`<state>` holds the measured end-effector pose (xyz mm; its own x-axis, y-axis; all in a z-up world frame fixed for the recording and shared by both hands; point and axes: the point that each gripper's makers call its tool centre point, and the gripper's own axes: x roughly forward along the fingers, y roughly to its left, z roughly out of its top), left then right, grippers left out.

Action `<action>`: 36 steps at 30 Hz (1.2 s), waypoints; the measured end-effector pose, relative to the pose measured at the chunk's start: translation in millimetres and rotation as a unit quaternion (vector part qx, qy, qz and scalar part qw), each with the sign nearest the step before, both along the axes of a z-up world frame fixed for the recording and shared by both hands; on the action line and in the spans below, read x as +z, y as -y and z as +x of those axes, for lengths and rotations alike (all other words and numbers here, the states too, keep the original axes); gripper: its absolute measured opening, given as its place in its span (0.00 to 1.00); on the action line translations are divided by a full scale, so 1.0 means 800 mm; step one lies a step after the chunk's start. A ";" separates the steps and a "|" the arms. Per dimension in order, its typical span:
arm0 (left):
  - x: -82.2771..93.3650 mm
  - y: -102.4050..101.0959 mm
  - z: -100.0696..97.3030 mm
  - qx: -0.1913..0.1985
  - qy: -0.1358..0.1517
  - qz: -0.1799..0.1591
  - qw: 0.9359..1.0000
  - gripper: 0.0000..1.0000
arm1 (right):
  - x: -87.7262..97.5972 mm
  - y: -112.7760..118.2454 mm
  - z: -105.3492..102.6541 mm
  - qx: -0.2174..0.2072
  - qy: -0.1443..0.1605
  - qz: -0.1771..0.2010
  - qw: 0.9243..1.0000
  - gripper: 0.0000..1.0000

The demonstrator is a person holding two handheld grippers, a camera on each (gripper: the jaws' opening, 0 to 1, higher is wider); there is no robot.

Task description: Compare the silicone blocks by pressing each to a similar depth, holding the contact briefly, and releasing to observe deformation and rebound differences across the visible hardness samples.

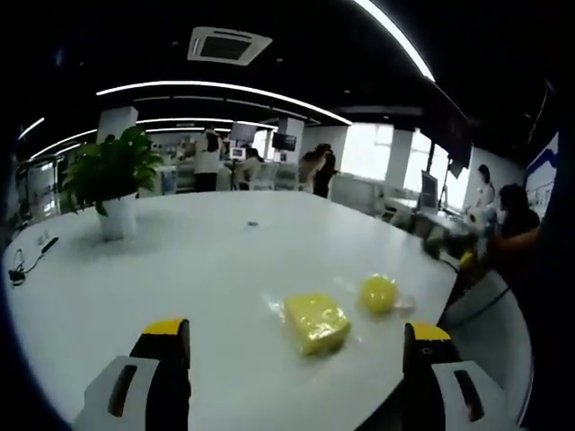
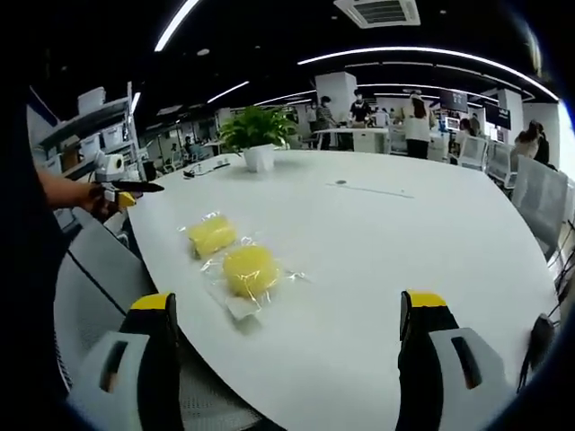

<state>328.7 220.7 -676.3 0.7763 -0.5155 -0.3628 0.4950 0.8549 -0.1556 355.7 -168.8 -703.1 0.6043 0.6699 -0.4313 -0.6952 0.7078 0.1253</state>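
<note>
Two yellow silicone blocks in clear wrap lie near the edge of a white table (image 1: pixel 180 260). In the left gripper view the square block (image 1: pixel 316 321) sits just ahead of my jaws, with the round block (image 1: pixel 379 293) to its right. My left gripper (image 1: pixel 296 329) is open and holds nothing. In the right gripper view the round block (image 2: pixel 250 269) is nearer and the square block (image 2: pixel 212 235) lies beyond it to the left. My right gripper (image 2: pixel 287 301) is open above the table (image 2: pixel 386 242), apart from both blocks. The left gripper (image 2: pixel 119 194) also appears at far left, in a hand.
A potted plant (image 1: pixel 112 180) stands far back on the table, also seen as the plant (image 2: pixel 256 133). Cables (image 1: pixel 27 260) lie at the table's left edge. Grey chairs (image 2: pixel 99 269) stand by the near edge. People sit and stand at desks in the background.
</note>
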 end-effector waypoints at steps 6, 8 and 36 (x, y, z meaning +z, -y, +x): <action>-0.004 0.004 0.009 -0.003 -0.007 0.000 1.000 1.00 | -0.004 0.000 0.003 0.002 0.003 -0.008 1.000 0.97; -0.003 0.006 0.010 -0.005 -0.003 0.004 1.000 1.00 | -0.002 0.001 0.005 -0.005 -0.001 -0.004 1.000 0.97; 0.005 0.012 0.000 0.007 -0.003 -0.007 1.000 1.00 | 0.000 -0.005 0.002 -0.008 -0.009 0.019 1.000 0.97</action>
<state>328.6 211.2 -672.6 0.7810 -0.5093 -0.3615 0.4818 0.8596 -0.1704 357.4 -164.7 -703.0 0.6075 0.6763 -0.4166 -0.6807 0.7136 0.1658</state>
